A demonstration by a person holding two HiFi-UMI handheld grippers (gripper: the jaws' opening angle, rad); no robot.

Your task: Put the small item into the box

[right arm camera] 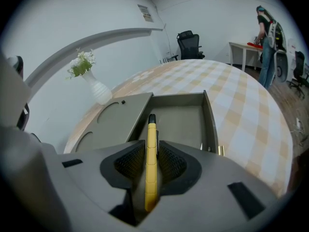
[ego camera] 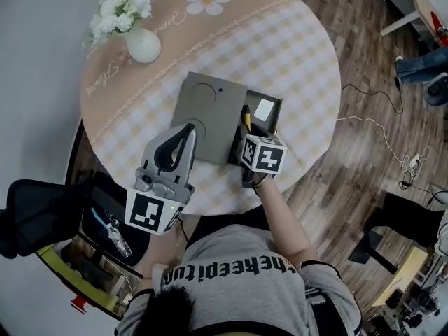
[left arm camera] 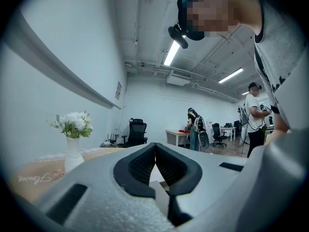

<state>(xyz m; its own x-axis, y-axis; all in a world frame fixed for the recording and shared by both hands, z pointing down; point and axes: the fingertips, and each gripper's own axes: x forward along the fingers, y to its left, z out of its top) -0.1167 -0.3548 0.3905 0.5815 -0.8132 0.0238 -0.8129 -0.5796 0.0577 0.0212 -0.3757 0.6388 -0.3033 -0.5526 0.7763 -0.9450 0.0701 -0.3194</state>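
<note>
A grey box [ego camera: 278, 106] lies on the round table [ego camera: 301, 47], its flat lid [ego camera: 206, 110] slid to the left so the right part is open. A white card [ego camera: 264, 109] lies inside. My right gripper [ego camera: 248, 127] is shut on a slim yellow item [right arm camera: 151, 163] with a black tip, and holds it over the near end of the open compartment [right arm camera: 179, 122]. The yellow item [ego camera: 246, 117] points into the box. My left gripper [ego camera: 187, 129] is shut and empty, at the near edge of the lid; in its own view the left gripper [left arm camera: 155, 146] is shut on nothing.
A white vase of flowers [ego camera: 142, 44] stands at the table's far left. A black chair [ego camera: 35, 215] is on the left, below the table edge. Cables [ego camera: 378, 128] trail over the wooden floor on the right. People [left arm camera: 195, 127] stand far off in the room.
</note>
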